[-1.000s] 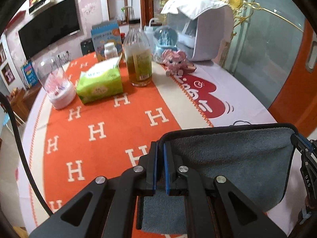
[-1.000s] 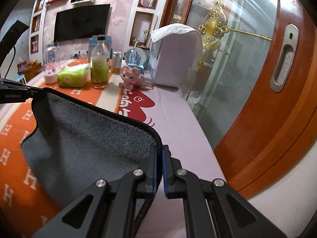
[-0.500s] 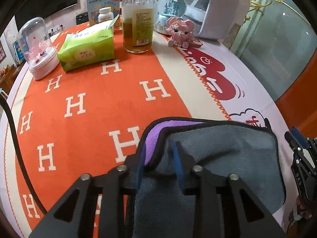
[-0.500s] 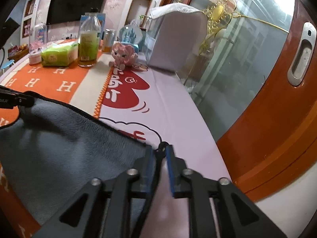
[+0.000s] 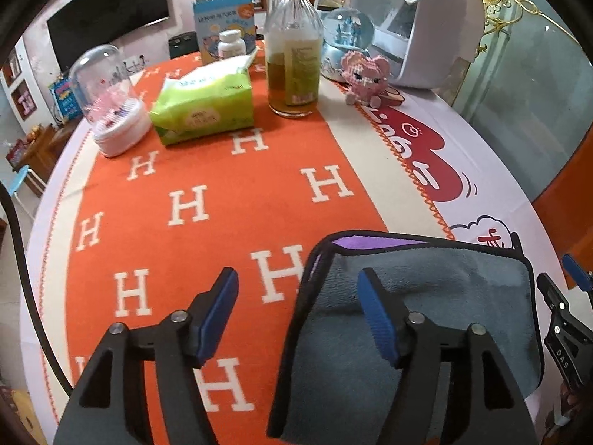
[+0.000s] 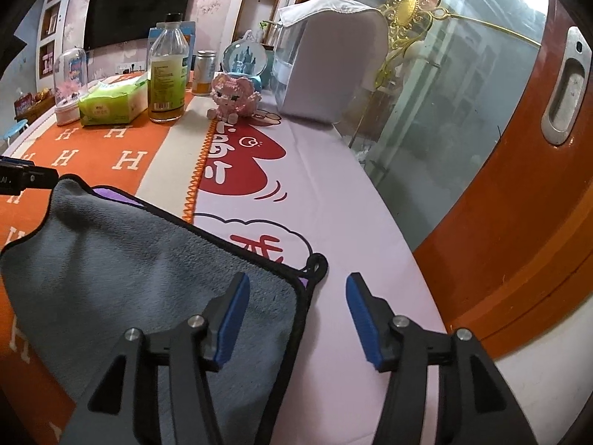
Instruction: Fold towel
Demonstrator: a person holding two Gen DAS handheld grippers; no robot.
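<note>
The right gripper (image 6: 296, 296) stands wide apart over the towel's near right corner, gripping nothing. The grey towel (image 6: 129, 270) lies folded on the table (image 6: 333, 200) — a purple layer peeks out along its far edge and at the corner, beside a small black loop (image 6: 317, 261). At far left, the left gripper (image 6: 26, 180) touches the towel's far left corner. Farther off stand a bottle (image 6: 167, 74) and pink toy (image 6: 233, 94).

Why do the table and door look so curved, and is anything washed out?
Left wrist view: the fisheye lens bends the table edge into an arc, and dark corners frame the picture. Right wrist view: the door bows likewise; daylight glares on the glass.
</note>
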